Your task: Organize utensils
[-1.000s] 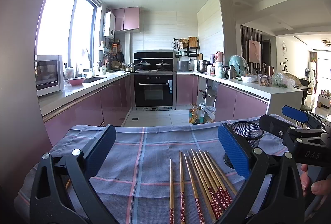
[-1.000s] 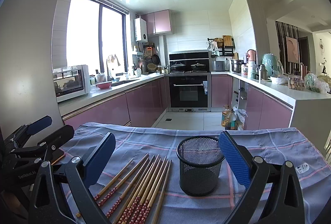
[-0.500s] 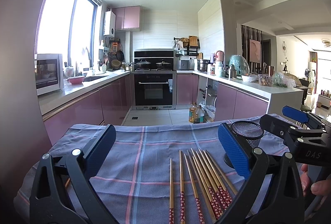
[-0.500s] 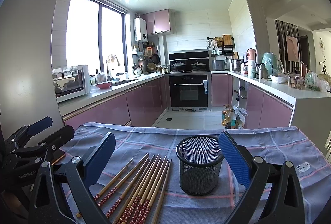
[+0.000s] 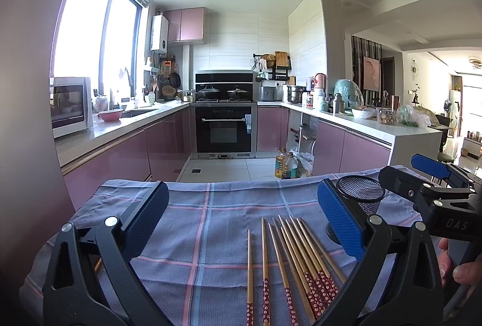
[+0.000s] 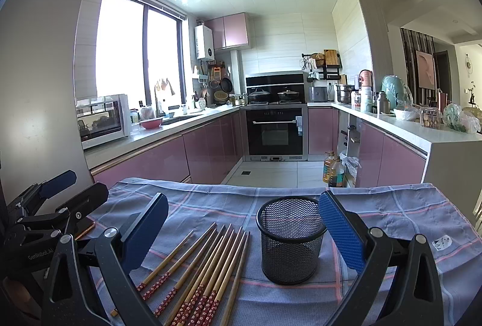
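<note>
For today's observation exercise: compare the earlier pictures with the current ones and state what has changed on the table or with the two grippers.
Nothing visibly changed. The left gripper and right gripper stay open and empty above the cloth, the chopsticks lie flat in the same spread, and the mesh cup stands upright and empty beside them.

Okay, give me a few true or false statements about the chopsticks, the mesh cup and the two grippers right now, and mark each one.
1. The chopsticks lie flat on the checked cloth. True.
2. The mesh cup already holds several chopsticks. False: it looks empty.
3. The right gripper is open and holds nothing. True.
4. The left gripper is clamped on a chopstick. False: it is open, with nothing between its fingers.
5. The mesh cup lies tipped on its side. False: it stands upright.
</note>
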`<state>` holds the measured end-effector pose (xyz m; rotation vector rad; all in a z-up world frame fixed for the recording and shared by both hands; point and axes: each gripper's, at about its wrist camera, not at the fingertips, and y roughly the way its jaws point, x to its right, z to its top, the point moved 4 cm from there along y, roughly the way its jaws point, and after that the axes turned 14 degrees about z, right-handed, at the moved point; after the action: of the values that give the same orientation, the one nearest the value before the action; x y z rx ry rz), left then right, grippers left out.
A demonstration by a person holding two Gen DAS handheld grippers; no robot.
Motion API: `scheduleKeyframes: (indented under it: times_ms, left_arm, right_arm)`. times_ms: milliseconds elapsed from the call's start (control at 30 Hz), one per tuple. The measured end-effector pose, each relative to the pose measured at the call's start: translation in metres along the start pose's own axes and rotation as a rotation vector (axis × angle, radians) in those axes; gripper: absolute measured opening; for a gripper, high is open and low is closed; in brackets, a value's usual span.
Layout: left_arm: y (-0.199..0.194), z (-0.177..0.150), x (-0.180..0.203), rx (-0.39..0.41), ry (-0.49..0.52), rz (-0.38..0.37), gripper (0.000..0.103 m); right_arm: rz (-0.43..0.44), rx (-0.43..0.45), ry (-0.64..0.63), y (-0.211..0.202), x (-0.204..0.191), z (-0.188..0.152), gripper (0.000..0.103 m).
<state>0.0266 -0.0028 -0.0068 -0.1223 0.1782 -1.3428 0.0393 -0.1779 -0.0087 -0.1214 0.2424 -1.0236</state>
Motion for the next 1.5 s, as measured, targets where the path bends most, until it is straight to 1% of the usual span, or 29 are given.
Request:
scheduleKeyframes:
  times_ms: [600, 900, 1033, 1100, 1167, 1233, 1267, 1333, 1367, 1400, 1433, 1467, 1500]
  left_arm:
    - [0.007, -0.004, 0.001, -0.016, 0.003, 0.002, 0.097]
    - [0.012, -0.002, 0.005, -0.033, 0.011, 0.007, 0.097]
    - [0.019, -0.004, 0.004, -0.048, 0.019, 0.005, 0.097]
    - [0.024, -0.006, 0.003, -0.065, 0.026, 0.0, 0.097]
    - [0.033, -0.01, 0.001, -0.097, 0.04, 0.003, 0.097]
    - [0.046, -0.017, 0.0, -0.143, 0.067, 0.006, 0.097]
    - [0.053, -0.022, 0.0, -0.168, 0.084, 0.001, 0.097]
    - [0.065, -0.033, 0.002, -0.218, 0.129, 0.005, 0.093]
    - [0.072, -0.038, 0.002, -0.245, 0.146, 0.004, 0.09]
    - [0.079, -0.045, 0.002, -0.278, 0.158, -0.007, 0.085]
    - [0.086, -0.051, 0.003, -0.315, 0.164, -0.023, 0.083]
    - [0.093, -0.057, 0.004, -0.346, 0.17, -0.036, 0.081]
    - [0.099, -0.064, 0.004, -0.372, 0.178, -0.049, 0.076]
  right_arm:
    - [0.002, -0.005, 0.004, 0.002, 0.0, -0.002, 0.097]
    - [0.011, -0.021, 0.022, 0.005, 0.002, -0.001, 0.097]
    - [0.016, -0.043, 0.029, 0.007, 0.004, -0.005, 0.097]
    - [0.023, -0.069, 0.031, 0.009, 0.004, -0.008, 0.097]
    - [0.044, -0.113, 0.033, 0.013, 0.004, -0.016, 0.097]
    - [0.049, -0.182, 0.031, 0.021, 0.005, -0.026, 0.095]
    - [0.051, -0.213, 0.033, 0.025, 0.006, -0.03, 0.092]
    - [0.054, -0.274, 0.047, 0.033, 0.008, -0.041, 0.086]
    - [0.052, -0.317, 0.063, 0.04, 0.011, -0.049, 0.081]
    - [0.054, -0.34, 0.072, 0.043, 0.014, -0.053, 0.075]
    - [0.058, -0.377, 0.088, 0.049, 0.016, -0.06, 0.073]
    - [0.057, -0.402, 0.097, 0.054, 0.018, -0.065, 0.067]
    - [0.056, -0.42, 0.104, 0.057, 0.02, -0.069, 0.062]
